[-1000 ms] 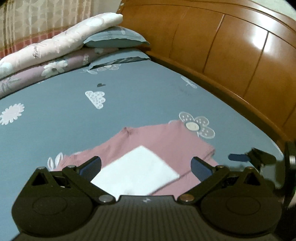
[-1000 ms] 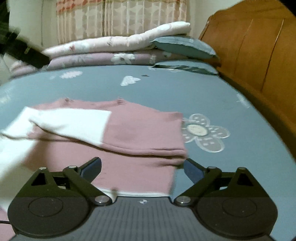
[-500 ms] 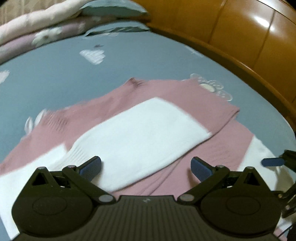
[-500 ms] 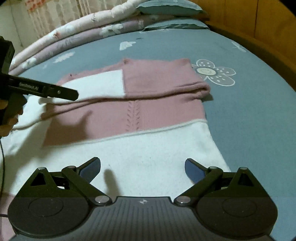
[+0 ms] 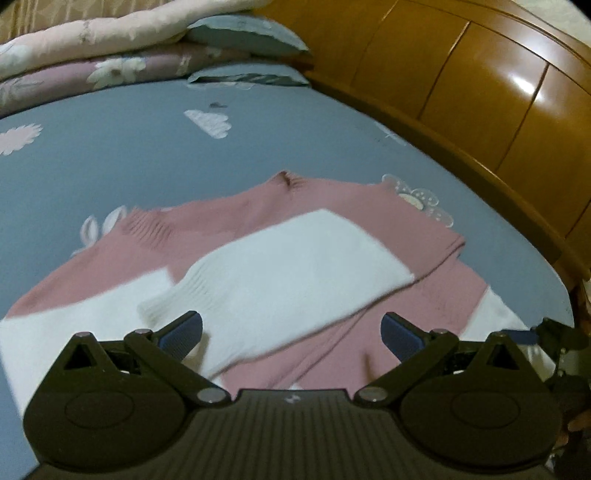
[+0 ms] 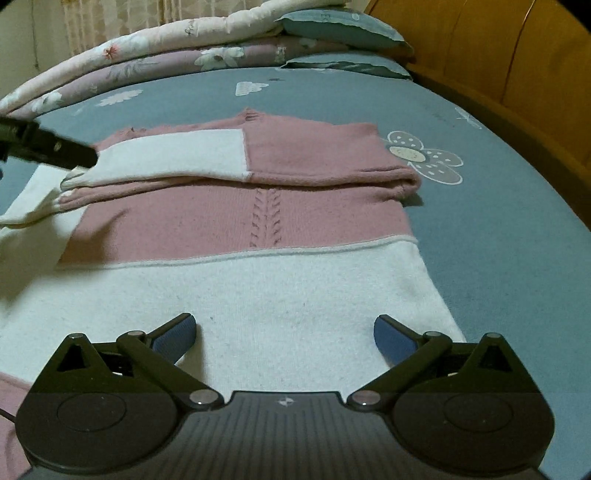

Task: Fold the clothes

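A pink and white knitted sweater (image 6: 236, 221) lies flat on the grey-blue flower-printed bed sheet (image 6: 498, 221); one sleeve with a white cuff end (image 6: 173, 158) is folded across its upper part; the right gripper (image 6: 284, 332) hovers over the white hem band, its blue-padded fingers (image 6: 177, 332) spread wide with nothing between them; the black tip of the left gripper (image 6: 55, 149) touches the folded cuff at left; folded quilts (image 6: 166, 55) and a wooden headboard (image 6: 517, 55) stand behind.

My two wrist cameras sit low and close over the sweater (image 5: 332, 236) (image 6: 236, 218), facing the pillows (image 5: 243, 35) (image 6: 340, 29); both share it.
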`<state>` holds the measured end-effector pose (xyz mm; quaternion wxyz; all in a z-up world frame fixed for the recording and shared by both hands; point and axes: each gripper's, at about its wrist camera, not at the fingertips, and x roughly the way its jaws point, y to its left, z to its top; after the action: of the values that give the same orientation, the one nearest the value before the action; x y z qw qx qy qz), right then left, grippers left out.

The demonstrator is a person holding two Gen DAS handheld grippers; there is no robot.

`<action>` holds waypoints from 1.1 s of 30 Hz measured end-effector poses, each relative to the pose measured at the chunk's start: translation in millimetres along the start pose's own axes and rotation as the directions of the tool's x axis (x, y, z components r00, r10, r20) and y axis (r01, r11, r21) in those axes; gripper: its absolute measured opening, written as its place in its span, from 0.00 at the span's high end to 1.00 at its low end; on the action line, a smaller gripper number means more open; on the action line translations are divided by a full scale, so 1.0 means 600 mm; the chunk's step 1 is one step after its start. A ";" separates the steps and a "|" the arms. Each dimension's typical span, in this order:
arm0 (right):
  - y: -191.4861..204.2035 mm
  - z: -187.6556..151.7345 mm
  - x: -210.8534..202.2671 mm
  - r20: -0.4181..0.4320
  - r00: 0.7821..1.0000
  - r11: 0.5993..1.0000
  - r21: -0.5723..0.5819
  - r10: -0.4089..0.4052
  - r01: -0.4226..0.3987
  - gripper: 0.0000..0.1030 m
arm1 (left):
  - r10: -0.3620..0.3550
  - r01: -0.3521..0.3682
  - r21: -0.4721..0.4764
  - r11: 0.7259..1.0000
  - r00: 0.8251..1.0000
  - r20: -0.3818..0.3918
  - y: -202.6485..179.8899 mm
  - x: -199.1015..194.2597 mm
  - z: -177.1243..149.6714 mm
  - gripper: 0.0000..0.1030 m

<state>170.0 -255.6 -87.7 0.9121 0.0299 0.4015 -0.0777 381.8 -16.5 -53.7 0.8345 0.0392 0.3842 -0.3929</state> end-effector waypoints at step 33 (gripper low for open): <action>-0.021 0.030 0.014 0.017 1.000 0.999 0.034 -0.006 0.005 0.00 | 0.054 -0.054 0.008 0.999 0.991 -0.126 -0.034 -0.075 -0.129 0.01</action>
<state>186.2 -271.3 -81.6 0.9146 0.0435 0.3925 -0.0870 302.8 26.1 -73.0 0.8189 0.0763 0.4341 -0.3677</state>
